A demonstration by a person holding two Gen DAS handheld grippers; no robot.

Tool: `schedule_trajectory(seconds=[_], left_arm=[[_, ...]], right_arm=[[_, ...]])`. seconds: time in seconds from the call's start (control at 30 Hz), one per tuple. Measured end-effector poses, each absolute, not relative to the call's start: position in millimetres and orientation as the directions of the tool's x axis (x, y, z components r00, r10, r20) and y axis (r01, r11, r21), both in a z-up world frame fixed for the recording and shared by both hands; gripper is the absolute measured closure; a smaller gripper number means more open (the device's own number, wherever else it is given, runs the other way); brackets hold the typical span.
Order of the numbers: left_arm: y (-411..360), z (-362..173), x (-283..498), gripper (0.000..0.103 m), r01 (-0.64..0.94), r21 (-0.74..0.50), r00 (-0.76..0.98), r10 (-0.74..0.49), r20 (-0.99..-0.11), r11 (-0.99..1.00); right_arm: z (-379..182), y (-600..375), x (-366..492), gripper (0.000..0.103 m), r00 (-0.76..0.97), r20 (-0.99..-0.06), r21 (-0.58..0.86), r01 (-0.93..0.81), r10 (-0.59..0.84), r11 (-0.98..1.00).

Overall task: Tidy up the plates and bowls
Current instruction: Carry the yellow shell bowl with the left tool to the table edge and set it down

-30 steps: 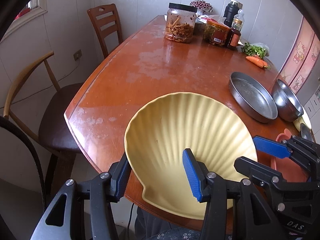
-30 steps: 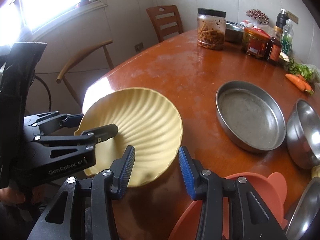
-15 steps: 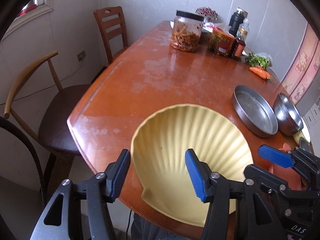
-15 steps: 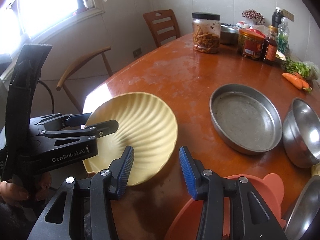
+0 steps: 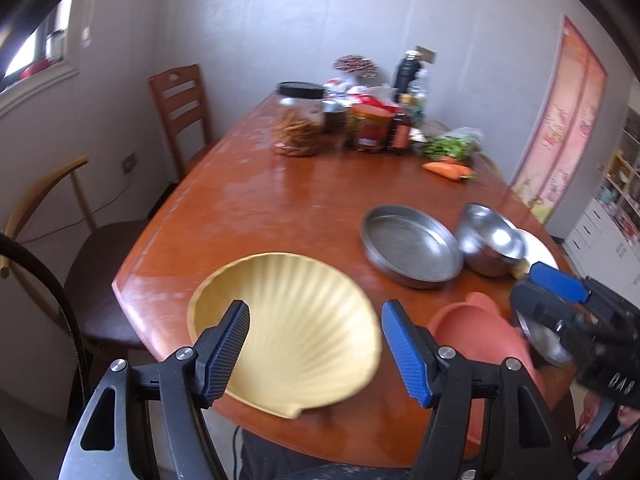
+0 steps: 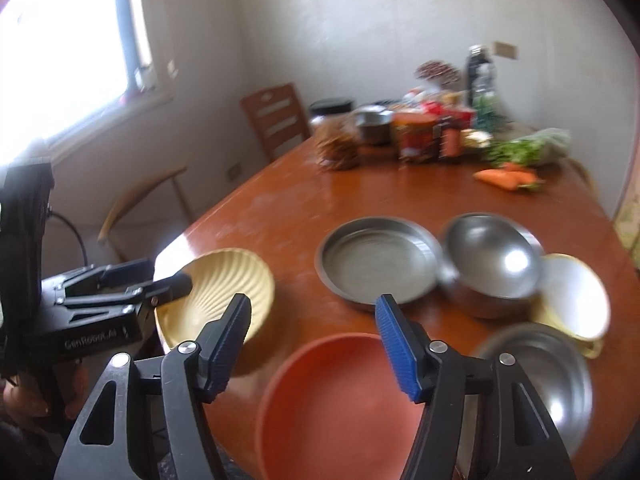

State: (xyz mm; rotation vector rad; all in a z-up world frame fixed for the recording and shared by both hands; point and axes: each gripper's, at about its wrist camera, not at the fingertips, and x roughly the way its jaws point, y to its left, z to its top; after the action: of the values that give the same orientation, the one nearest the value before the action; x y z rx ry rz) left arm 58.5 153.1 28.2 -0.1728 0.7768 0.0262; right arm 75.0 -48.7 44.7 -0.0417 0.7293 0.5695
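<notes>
Room: a wooden table [image 5: 280, 200] is seen beside a pale wall, with two chairs along one side; a window [image 6: 72, 40] is shown only in the right wrist view, a pink door panel [image 5: 560, 120] only in the left wrist view.
Far end: jars [image 5: 298, 120], bottles, greens and a carrot [image 5: 446, 169] are grouped there, blurred in both views.
Shell plate [image 5: 288, 332]: yellow and ribbed, set at the near table edge, its near rim overhanging; touched by neither claw.
Left claw [image 5: 314, 348]: held wide apart above the shell plate, nothing between the fingers; from the right wrist view it [image 6: 160, 280] is seen side-on at the plate's [image 6: 224, 288] rim.
Right claw [image 6: 314, 342]: spread wide, nothing gripped, hovering over the near rim of the red plate [image 6: 340, 400]; in the left wrist view only its tips [image 5: 548, 292] are shown at the right edge.
Red plate: beside the shell plate, apart from it; partly hidden in the left wrist view [image 5: 480, 336].
Pan [image 6: 378, 266]: a flat steel round, touching the steel bowl [image 6: 490, 264] on its right.
Right view only: a white dish [image 6: 576, 300] behind the steel bowl is shown whole, and a second steel bowl [image 6: 552, 380] next to the red plate; whether these touch cannot be told.
</notes>
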Motion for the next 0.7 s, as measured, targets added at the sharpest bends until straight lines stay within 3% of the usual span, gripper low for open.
schedule_trajectory(seconds=[0.33,0.7], left_arm=[[102,31,44,0.035,-0.002,-0.128,0.716,-0.088,-0.692,0.992],[64,10,42,0.035,0.086,-0.147,0.662,-0.167,-0.731,0.985]], right_arm=[[62,-124,41,0.035,0.697,-0.596,0.145,-0.395,0.398,0.907],[31,-144,-2,0.035,0.641,-0.659,0.158,-0.393,0.393,0.906]])
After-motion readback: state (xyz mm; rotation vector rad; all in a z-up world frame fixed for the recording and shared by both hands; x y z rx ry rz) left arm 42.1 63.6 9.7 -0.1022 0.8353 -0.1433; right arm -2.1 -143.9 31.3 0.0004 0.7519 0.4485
